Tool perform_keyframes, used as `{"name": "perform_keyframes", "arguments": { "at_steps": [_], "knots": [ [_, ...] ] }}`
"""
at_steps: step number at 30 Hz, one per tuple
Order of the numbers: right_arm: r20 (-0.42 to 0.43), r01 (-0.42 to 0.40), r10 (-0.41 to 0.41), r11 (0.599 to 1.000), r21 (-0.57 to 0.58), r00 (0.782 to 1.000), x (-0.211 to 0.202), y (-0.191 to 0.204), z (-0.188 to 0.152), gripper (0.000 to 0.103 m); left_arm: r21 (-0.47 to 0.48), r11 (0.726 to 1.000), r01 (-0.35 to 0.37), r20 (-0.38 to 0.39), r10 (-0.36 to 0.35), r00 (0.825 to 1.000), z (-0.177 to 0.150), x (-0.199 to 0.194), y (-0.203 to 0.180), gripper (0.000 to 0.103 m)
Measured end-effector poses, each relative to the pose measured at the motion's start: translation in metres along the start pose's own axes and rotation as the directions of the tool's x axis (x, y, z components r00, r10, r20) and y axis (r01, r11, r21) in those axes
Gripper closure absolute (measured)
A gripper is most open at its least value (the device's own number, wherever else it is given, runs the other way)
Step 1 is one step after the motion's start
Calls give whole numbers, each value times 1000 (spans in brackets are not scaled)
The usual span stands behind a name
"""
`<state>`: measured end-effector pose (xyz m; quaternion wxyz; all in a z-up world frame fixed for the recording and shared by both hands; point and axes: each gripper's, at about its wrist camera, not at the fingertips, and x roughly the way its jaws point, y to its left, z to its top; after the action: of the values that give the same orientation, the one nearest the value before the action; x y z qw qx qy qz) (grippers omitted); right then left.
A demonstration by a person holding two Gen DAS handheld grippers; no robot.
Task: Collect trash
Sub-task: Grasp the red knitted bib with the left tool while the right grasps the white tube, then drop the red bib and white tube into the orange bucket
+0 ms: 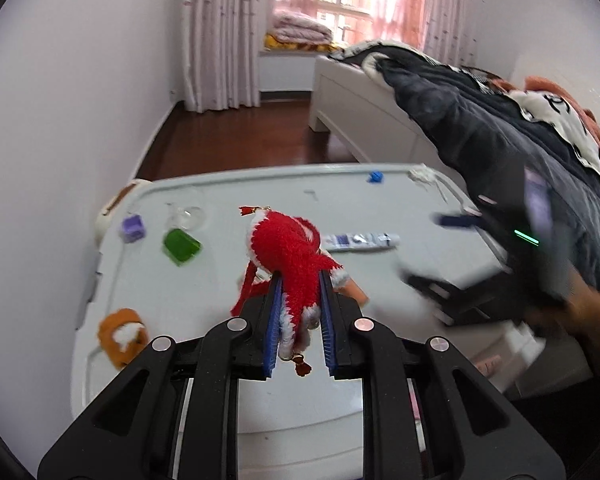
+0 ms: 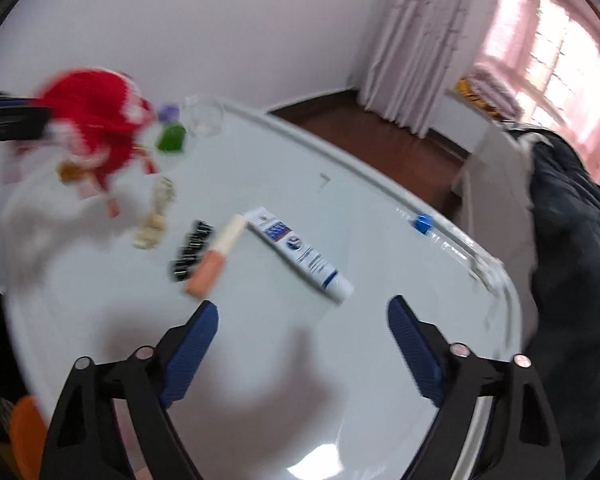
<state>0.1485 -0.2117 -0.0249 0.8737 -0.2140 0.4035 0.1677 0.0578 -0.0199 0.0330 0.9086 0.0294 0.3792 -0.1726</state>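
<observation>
My left gripper (image 1: 300, 276) is shut on a red and white knitted toy (image 1: 290, 250) and holds it above the white table (image 1: 220, 296). The toy also shows blurred at the far left of the right wrist view (image 2: 94, 120). My right gripper (image 2: 302, 308) is open and empty, just above the table, near the cap end of a white and blue tube (image 2: 300, 254). The right gripper shows blurred in the left wrist view (image 1: 452, 252). A peach stick (image 2: 216, 256) and a black comb-like piece (image 2: 190, 250) lie left of the tube.
On the table lie a green block (image 1: 181, 245), a purple block (image 1: 132, 228), a clear glass dish (image 1: 188, 216), an orange and white plush piece (image 1: 122, 336), a blue cap (image 2: 422, 223) and a crumpled white scrap (image 1: 422, 174). A bed with dark bedding (image 1: 480, 120) stands to the right.
</observation>
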Motion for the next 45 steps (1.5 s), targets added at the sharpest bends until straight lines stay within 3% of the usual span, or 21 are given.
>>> {"name": "perform_keyframes", "arguments": {
  "at_steps": [6,8,10,14,19,24,29,33,38,41,45],
  "knots": [
    [-36,-95,92,990,-105,995,64,-8,25,20,-21,1000,23,-21,-24,999,-4,4,6,86],
    [-55,-122,116,987,-108,992,75,-9,29,38,-26,999,24,-28,-25,999,-4,7,7,86],
    [-78,-182,179,983,-35,981,83,-15,35,55,-29,999,27,-39,-28,999,-4,9,8,86],
    [-139,-157,171,982,109,975,81,-12,40,81,-31,999,31,-40,-33,999,-1,11,4,86],
    [-165,-167,218,946,276,962,63,-3,20,81,-32,999,43,-41,-45,998,-2,9,2,85],
    [-88,-184,239,894,408,967,22,-13,-1,81,-30,998,48,-49,-49,998,-5,8,2,85],
    [-22,-196,231,870,452,973,-33,-6,-19,81,-3,998,60,-49,-60,997,-10,0,-5,85],
    [11,-236,262,852,467,965,-81,20,-43,81,31,996,90,-48,-88,995,-25,-26,-21,85],
    [-19,-308,366,810,499,930,-128,71,-105,81,54,981,186,-109,-179,978,-78,-68,-55,85],
    [-77,-325,427,782,532,901,-134,104,-144,81,51,968,245,-207,-230,951,-120,-79,-73,85],
    [-154,-328,497,743,583,854,-123,136,-186,81,81,959,271,-336,-230,913,-171,-76,-96,84]
  ]
}}
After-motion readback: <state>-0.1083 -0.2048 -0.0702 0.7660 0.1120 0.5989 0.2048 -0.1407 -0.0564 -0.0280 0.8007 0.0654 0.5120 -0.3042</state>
